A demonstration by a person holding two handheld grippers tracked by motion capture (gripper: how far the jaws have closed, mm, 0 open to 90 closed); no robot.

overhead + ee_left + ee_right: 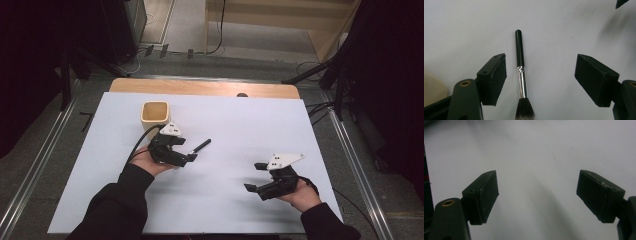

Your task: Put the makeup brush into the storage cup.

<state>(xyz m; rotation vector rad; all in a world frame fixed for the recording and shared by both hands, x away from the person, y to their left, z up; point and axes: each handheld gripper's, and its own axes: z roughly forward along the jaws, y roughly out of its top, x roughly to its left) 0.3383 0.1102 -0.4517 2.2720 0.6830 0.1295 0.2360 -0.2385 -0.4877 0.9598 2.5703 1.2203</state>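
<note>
white sheet over the table (240,120) takes up most of the high view, wooden edge showing along the top, dark floor and stands around it. cream cup (155,113) stands upright in the upper left part of the sheet, mouth open, looks empty from here. left gripper (192,156) sits just below and right of the cup, centre-left of the frame, held low over the sheet. right gripper (256,176) is in the lower right, well apart from everything, jaws spread wide with nothing between them; its own view gives bare sheet beyond the pads (482,195). the brush (522,77) lies flat on the sheet: in the left gripper view its black handle points to the top of the frame, metal ferrule mid-frame, dark bristles at the bottom edge. left jaws stand wide apart astride it, the left pad (494,78) just beside the ferrule, the right pad well off; not touching that i can tell. reads as the reach-and-straddle step, grasp not yet made. next move, i'd judge: centre the jaws over the ferrule or handle, lower, pinch shut, then lift; likely bound for the cup.
</note>
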